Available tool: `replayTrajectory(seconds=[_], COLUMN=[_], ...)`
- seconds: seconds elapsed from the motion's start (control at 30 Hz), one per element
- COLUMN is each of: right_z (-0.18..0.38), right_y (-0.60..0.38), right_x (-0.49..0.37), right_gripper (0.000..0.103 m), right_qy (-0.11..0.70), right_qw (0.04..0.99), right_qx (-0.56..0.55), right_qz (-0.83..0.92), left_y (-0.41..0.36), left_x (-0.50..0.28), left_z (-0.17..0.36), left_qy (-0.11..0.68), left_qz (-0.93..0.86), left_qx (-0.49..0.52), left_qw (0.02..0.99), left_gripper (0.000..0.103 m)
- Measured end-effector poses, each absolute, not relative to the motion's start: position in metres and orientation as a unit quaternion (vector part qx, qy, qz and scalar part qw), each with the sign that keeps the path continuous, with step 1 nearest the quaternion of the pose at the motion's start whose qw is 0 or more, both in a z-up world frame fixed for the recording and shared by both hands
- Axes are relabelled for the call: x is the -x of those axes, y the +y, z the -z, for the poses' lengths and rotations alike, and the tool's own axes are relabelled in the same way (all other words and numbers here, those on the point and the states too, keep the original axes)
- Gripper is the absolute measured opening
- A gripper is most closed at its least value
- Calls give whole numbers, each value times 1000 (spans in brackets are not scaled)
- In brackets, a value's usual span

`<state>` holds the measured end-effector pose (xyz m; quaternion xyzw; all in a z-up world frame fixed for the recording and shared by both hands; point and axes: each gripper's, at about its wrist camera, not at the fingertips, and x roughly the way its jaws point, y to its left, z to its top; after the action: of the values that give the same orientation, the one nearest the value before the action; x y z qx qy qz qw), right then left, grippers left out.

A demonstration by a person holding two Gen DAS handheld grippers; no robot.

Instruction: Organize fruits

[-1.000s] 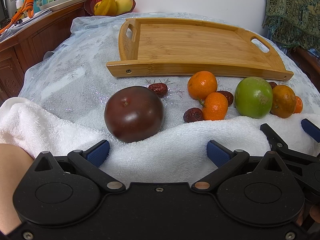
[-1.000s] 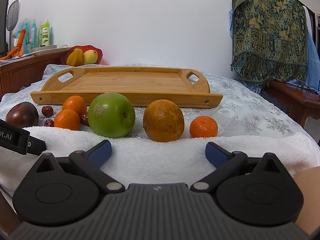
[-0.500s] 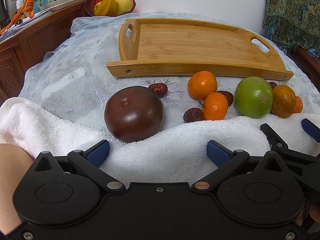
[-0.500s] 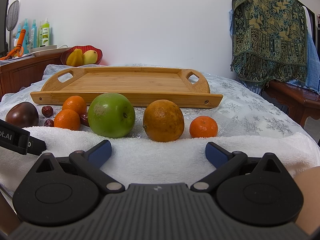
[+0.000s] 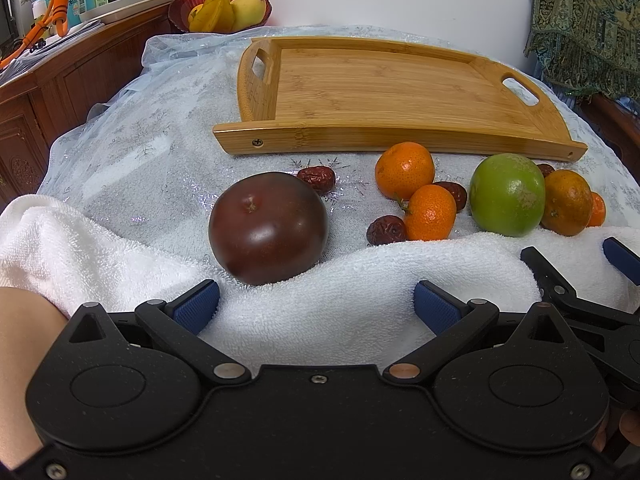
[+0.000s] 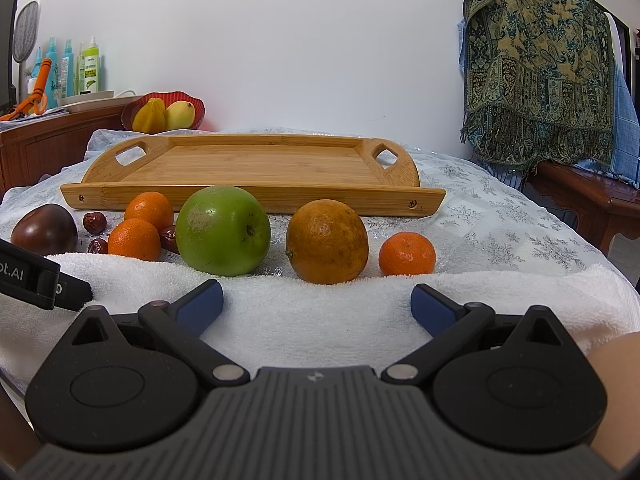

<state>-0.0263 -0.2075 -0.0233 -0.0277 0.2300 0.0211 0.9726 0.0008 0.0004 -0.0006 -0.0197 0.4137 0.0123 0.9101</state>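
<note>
A row of fruit lies on the tablecloth between a white towel [image 5: 352, 280] and a bamboo tray [image 5: 380, 92]. A dark red apple [image 5: 268, 226] sits just ahead of my left gripper [image 5: 316, 306], which is open and empty over the towel. A green apple [image 6: 223, 235], a dull orange [image 6: 327, 241] and a small mandarin [image 6: 407, 254] lie ahead of my right gripper [image 6: 316, 306], also open and empty. Two mandarins [image 5: 404, 170] [image 5: 430, 212] and several red dates [image 5: 318, 178] lie between the apples. The tray [image 6: 256, 168] holds nothing.
A red bowl [image 6: 162, 114] with yellow fruit stands on a wooden sideboard [image 5: 60, 80] at the back left, next to bottles [image 6: 72, 68]. A patterned cloth [image 6: 540, 64] hangs at the right over a wooden bench [image 6: 592, 196]. A bare forearm [image 5: 24, 320] shows at the lower left.
</note>
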Motion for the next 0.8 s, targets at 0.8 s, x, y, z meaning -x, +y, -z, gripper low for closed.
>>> replayTrajectory(seconds=[0.8], right_z=[24], right_y=[-208], right_x=[27], right_gripper=[103], right_qy=[222], right_qw=[974], right_qx=[27], right_qz=[-23], left_y=[2], left_x=[10], left_z=[2], left_qy=[376], left_qz=[11], left_qx=[4], left_qw=[927], left_gripper=[103])
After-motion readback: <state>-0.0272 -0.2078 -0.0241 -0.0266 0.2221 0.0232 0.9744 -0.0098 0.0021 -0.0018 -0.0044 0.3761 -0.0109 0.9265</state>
